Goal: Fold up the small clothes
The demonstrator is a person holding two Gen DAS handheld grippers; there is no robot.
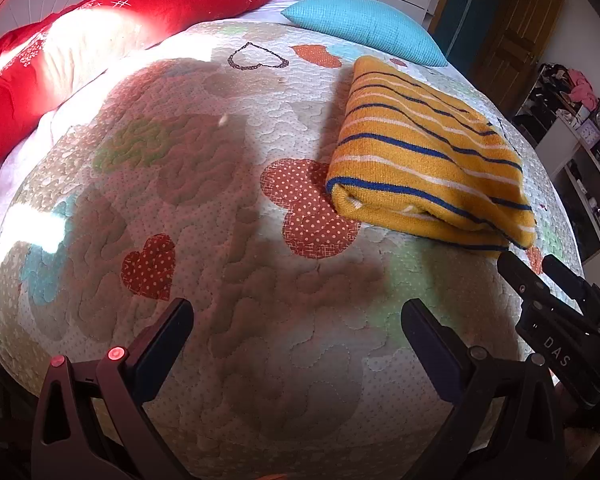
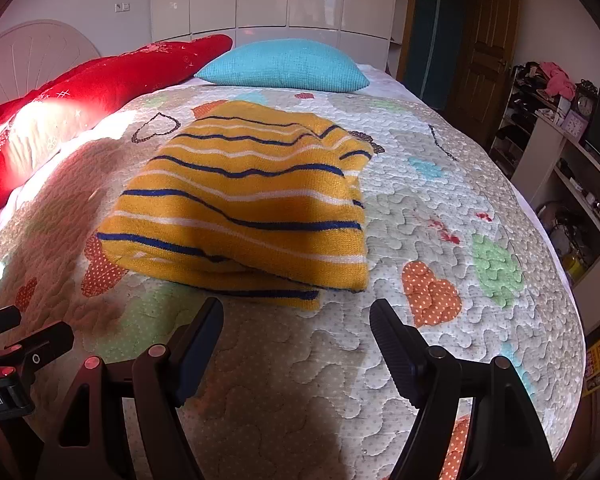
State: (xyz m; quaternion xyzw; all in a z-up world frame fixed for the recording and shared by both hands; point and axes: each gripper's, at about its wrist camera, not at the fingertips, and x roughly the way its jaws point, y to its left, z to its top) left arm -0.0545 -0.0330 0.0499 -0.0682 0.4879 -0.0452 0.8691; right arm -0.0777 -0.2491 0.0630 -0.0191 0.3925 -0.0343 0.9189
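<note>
One garment is in play: a yellow knitted top with blue and white stripes (image 2: pixel 240 204), lying on the white quilted bedspread with patchwork hearts (image 2: pixel 440 208). It sits as a compact, layered bundle, its doubled edge facing the grippers with at least two thicknesses of knit showing there, so the folding looks largely done. What seems left is tidying at most: the lower layer pokes out beyond the upper one at the near edge, and a striped corner sticks out at the far right of the bundle. Whether another fold is wanted cannot be told from these views.

Neither tool has hold of anything. The left gripper (image 1: pixel 298 320) hangs over bare quilt with its fingers spread wide, the top up and to its right, well apart from the fingertips. The right gripper (image 2: pixel 296 320) is likewise spread wide and empty, just short of the bundle's near edge without touching it.

No other small clothes show on the bed; only a long red cushion (image 2: pixel 100 80) and a turquoise textured pillow (image 2: pixel 284 66) lie along the far side.
</note>
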